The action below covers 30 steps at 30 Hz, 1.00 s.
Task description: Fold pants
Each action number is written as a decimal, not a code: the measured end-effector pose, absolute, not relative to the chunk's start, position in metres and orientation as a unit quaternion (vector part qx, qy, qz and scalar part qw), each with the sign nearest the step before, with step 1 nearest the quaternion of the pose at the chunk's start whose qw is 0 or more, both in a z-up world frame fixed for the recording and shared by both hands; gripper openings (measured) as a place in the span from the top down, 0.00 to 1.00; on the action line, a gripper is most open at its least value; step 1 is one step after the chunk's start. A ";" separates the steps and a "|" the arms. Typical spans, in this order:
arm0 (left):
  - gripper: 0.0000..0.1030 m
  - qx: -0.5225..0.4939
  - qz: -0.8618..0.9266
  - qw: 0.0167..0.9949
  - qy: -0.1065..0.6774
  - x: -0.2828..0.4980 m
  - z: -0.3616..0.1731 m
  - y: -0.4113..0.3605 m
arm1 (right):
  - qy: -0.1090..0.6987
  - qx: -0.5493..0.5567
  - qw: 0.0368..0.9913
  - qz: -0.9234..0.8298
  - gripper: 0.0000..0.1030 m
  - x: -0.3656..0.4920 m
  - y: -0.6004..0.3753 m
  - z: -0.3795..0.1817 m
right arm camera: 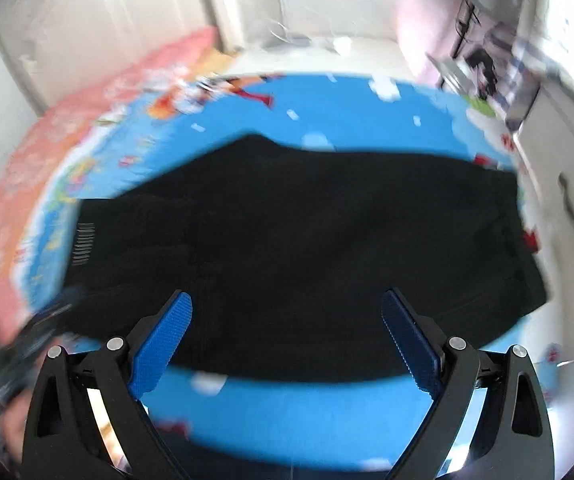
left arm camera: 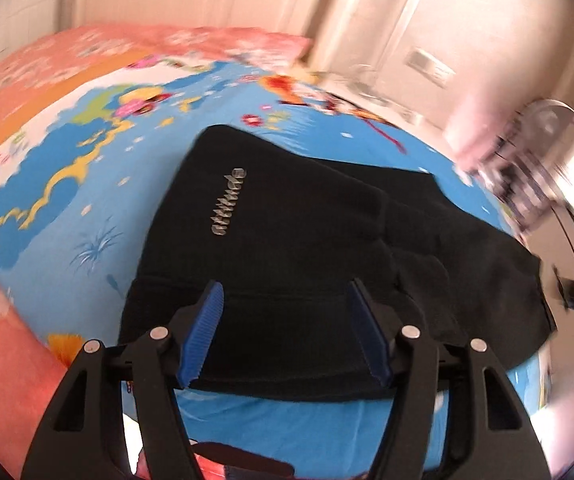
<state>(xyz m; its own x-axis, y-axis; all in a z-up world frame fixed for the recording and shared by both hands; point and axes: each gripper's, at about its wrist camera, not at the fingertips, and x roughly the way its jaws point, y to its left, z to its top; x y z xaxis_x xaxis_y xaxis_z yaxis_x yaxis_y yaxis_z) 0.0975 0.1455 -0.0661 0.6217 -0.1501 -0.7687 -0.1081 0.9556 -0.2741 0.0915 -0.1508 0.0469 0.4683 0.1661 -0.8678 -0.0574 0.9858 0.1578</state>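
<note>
Our left gripper (left arm camera: 285, 330) has its blue-padded fingers apart and holding nothing, poised over the near edge of the black pants (left arm camera: 287, 248). Our right gripper (right arm camera: 287, 344) is likewise spread wide and holding nothing above the same near edge. The pants lie folded on the blue cartoon bedsheet (left arm camera: 87, 208), with a pink quilt (left arm camera: 19, 80) beyond them.
</note>
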 end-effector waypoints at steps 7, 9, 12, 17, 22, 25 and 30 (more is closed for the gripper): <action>0.35 -0.141 0.164 0.882 0.419 0.106 -0.058 0.182 | 0.435 0.013 0.892 0.124 0.11 0.042 -0.165 0.197; 0.35 -0.150 0.185 0.872 0.428 0.106 -0.063 0.198 | 0.407 0.024 0.905 0.122 0.11 0.042 -0.175 0.218; 0.32 -0.178 0.142 0.849 0.477 0.108 -0.087 0.215 | 0.411 0.049 0.902 0.123 0.11 0.059 -0.184 0.217; 0.37 -0.228 0.057 0.848 0.476 0.103 -0.105 0.239 | 0.420 0.059 0.892 0.154 0.11 0.075 -0.170 0.212; 0.54 -0.305 -0.043 0.825 0.475 0.099 -0.116 0.251 | 0.430 0.060 0.884 0.174 0.11 0.086 -0.150 0.210; 0.50 -0.339 -0.074 0.816 0.463 0.093 -0.120 0.259 | 0.431 0.055 0.883 0.179 0.11 0.091 -0.139 0.207; 0.41 -0.326 -0.074 0.832 0.444 0.090 -0.123 0.250 | 0.444 0.067 0.873 0.188 0.11 0.096 -0.137 0.204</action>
<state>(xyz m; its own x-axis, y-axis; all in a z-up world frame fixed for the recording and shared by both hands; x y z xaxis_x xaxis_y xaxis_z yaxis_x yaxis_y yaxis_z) 0.0900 0.2500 -0.1229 0.5952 -0.4123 -0.6897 -0.1661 0.7767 -0.6076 0.0960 -0.1372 0.2044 0.5342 0.3880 -0.7511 -0.2694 0.9203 0.2837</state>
